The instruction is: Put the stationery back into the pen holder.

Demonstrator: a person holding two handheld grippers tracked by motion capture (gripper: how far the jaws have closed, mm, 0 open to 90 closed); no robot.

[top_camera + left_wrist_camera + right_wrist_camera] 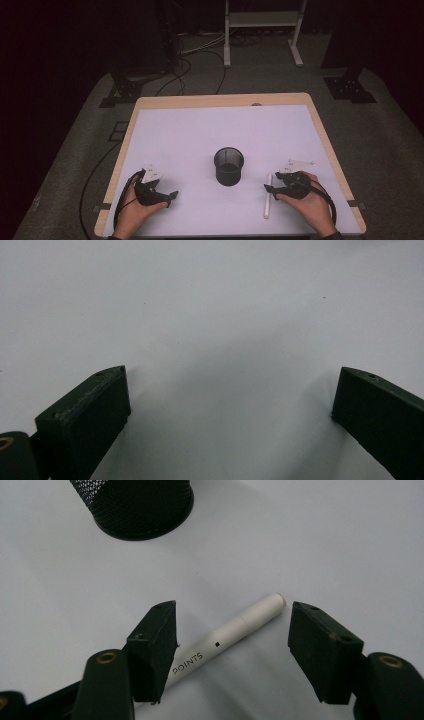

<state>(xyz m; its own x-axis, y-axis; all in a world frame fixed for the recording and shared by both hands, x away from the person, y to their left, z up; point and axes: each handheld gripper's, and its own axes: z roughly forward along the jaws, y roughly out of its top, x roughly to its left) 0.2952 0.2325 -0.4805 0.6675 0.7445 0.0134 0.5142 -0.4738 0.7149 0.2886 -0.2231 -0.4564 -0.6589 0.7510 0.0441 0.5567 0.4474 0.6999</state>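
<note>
**A:** From up above, the white pen (268, 195) lies flat on the table (200, 130), just in front and to the right of the black mesh cup (229, 166). The right gripper (270, 191) sits right at it, near the pen's middle. The left gripper (169, 196) rests near the table's front left, well apart from both.

**B:** What worries you there?

**A:** The pen is round and lies loose. If one jaw touches it before the other, I'd expect it to roll or skid away rather than get pinched. And the cup is light-looking mesh, so a pen brought in at a slant could tip it.

**B:** And along the left gripper?

**A:** Jaws stand wide apart over bare white table (215, 300), nothing between them. No writing anywhere. It's out of the way, so it can't steady the cup if that wobbles.

**B:** The right gripper's own view?

**A:** The jaws are partly open with the pen (235, 627) running slantwise between them. One jaw overlaps the barrel, the other stands clear of the tip, so no grip yet. Closing on that angle might catch just the end and let it swivel. The cup (137, 505) stands beyond, apart.

**B:** Anything readable?

**A:** "POINTS" in dark letters on the barrel, with a small black square further along. Any lettering before that is hidden by the jaw.
</note>
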